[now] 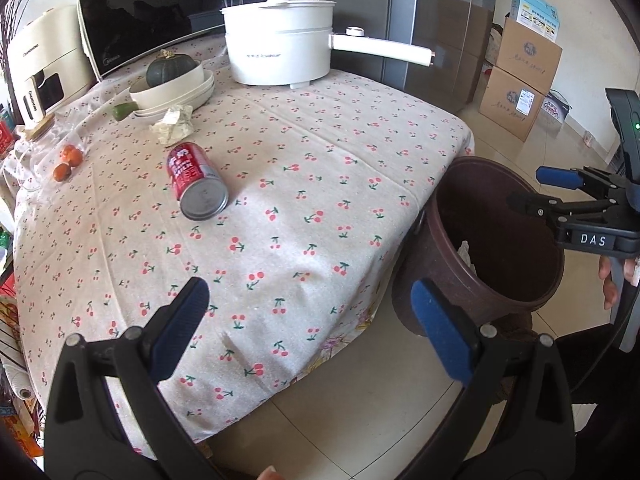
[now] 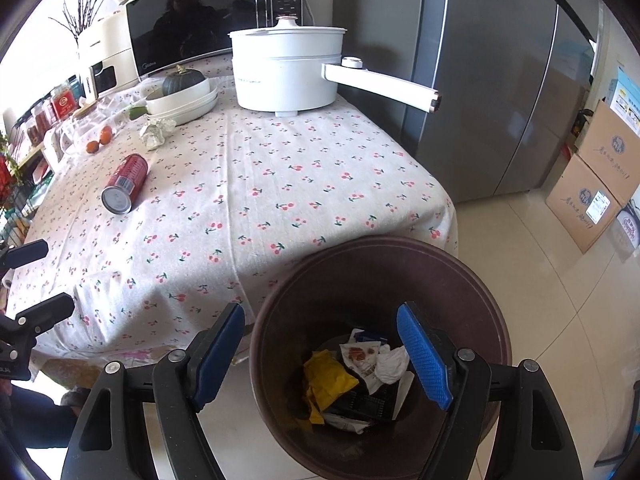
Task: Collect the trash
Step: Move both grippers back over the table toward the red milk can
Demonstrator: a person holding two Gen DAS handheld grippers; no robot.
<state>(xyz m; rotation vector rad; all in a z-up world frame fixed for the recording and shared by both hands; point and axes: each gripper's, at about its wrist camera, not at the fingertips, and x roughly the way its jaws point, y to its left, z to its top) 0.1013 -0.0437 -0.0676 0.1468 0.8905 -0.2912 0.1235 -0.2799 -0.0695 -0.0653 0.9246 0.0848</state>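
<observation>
The right gripper (image 2: pixel 322 354) hangs with jaws apart and empty over a dark brown trash bin (image 2: pixel 472 280) that stands on the tile floor against the table's corner and holds a yellow wrapper (image 2: pixel 326 376) and crumpled white paper (image 2: pixel 390 364). The left gripper (image 1: pixel 310 328), also spread and empty, points at the cherry-print tablecloth (image 1: pixel 320 168). On it, well apart from both tools, a red can (image 1: pixel 196 180) lies on its side near a crumpled paper wad (image 1: pixel 174 124). Behind stand stacked cream bowls (image 1: pixel 176 90) holding a dark green squash (image 1: pixel 170 70), a white electric pot (image 1: pixel 280 40) with a long handle, and a microwave (image 1: pixel 152 8). The right tool's body reads "DAS" in the left view.
</observation>
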